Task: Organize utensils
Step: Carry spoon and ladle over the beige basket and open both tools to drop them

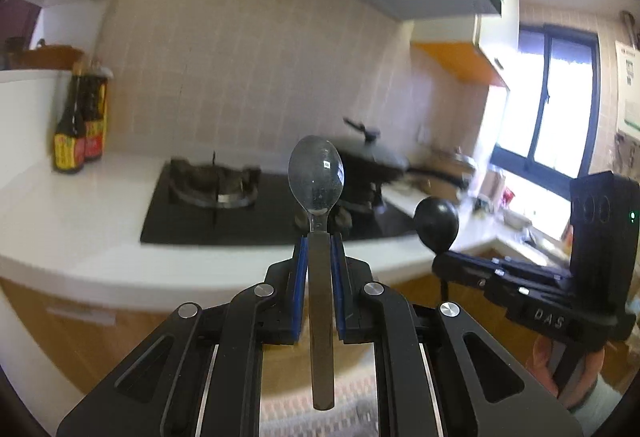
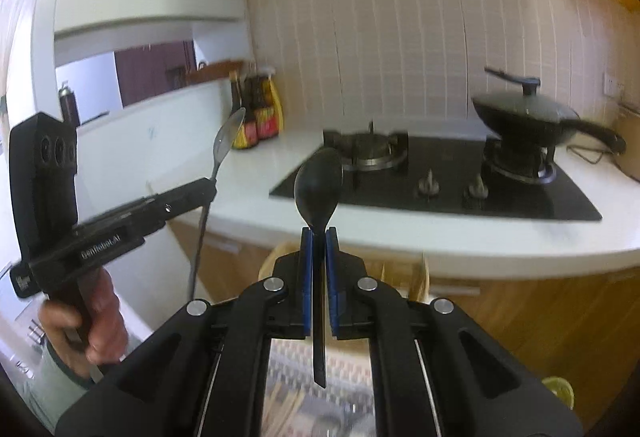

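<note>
A metal spoon (image 1: 316,173) stands upright in the left gripper (image 1: 319,237), its bowl above the blue pads (image 1: 301,265) and its flat handle hanging down between the black linkages; the jaws are drawn narrow and clamp the neck of the spoon. A black spoon (image 2: 319,183) is held the same way in the right gripper (image 2: 319,233), bowl up, thin handle pointing down, with the jaws closed tight on its stem. Both utensils are in the air in front of the white countertop (image 1: 80,205), not touching it. From the right wrist view the left gripper appears at the left with the metal spoon tilted in its tip, a hand (image 2: 96,333) wrapped around its grip. From the left wrist view the right gripper sits at the right edge with the black spoon's bowl showing. Behind them lies a black gas hob (image 2: 440,185): one bare burner (image 2: 370,151), and a dark lidded pan (image 2: 528,117) on the other. Sauce bottles (image 1: 80,125) stand on the counter by the tiled wall (image 2: 400,37). Below the right gripper a pale container (image 2: 420,277) shows, its contents too blurred to tell.
</note>
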`<state>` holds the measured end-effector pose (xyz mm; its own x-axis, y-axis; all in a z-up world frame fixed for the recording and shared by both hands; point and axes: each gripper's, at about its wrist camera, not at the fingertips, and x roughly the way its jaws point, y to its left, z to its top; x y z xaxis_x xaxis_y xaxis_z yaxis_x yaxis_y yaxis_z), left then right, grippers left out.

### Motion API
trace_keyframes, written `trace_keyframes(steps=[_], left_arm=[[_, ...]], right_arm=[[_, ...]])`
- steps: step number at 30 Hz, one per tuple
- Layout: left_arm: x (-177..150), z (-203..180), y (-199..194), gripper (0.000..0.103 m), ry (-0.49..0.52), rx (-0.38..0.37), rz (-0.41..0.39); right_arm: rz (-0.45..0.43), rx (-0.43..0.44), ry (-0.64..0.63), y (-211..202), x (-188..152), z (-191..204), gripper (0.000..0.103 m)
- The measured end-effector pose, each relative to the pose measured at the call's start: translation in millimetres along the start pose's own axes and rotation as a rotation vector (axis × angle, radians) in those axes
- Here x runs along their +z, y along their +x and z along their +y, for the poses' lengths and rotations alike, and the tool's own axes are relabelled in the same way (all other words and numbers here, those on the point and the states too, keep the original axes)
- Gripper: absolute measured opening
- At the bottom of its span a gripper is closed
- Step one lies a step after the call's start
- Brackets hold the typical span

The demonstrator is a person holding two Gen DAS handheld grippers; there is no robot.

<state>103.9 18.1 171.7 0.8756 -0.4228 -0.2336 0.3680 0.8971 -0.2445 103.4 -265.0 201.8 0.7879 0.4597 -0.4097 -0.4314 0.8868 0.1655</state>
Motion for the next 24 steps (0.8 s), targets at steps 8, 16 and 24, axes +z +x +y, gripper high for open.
trace_keyframes(steps=[8,16,24], left_arm=[[-8.0,12.3,48.1,0.010,0.043,0.077,-0.125],[-39.3,34.6,85.6,0.010,0.044,0.115,-0.133],[-58.7,48.5,96.3,0.010,0.041,0.123,-0.122]], right_arm=[[-0.050,-0.049,0.008,61.7,-1.2,-13.6,0.005],[-0.035,-0.069,0.078,117.1,-25.2,-43.4,0.005],[-0.069,-0.090,0.080,123.4,-42.8,-44.9,0.005]])
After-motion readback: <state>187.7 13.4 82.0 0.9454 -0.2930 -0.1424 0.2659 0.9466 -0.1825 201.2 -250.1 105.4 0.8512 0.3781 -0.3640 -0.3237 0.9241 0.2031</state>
